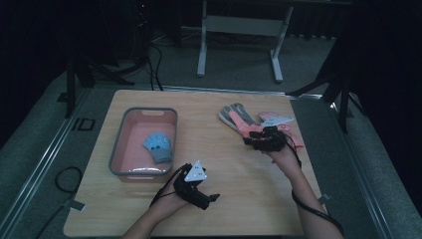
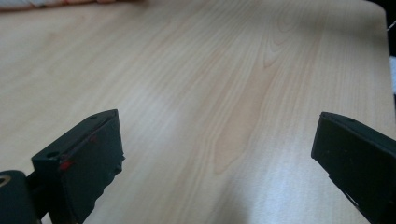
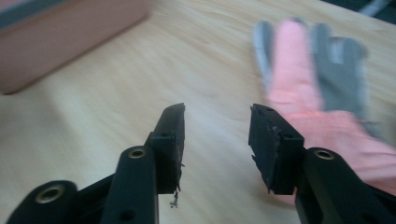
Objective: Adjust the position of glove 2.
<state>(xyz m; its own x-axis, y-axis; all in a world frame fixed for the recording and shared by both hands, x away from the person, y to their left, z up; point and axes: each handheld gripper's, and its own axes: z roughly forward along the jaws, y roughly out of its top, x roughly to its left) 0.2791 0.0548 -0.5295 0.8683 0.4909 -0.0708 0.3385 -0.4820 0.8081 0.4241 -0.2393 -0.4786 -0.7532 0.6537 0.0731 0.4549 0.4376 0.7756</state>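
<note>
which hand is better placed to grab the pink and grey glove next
Right, most likely. The right gripper is at the pink and grey glove, jaws part open with nothing between them, the glove just beside them. The left gripper is over bare table near the tub, jaws wide.

Pale wooden worktop (image 1: 224,164), grey-rimmed pink plastic tub (image 1: 119,144) at its left, pink-and-grey fabric gloves (image 1: 239,119) at right — lying flat, well apart.

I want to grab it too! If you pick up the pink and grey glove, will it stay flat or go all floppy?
Probably floppy: the pink and grey glove lies limp and flat like cloth on the table. It likely weighs little and shouldn't roll.
</note>
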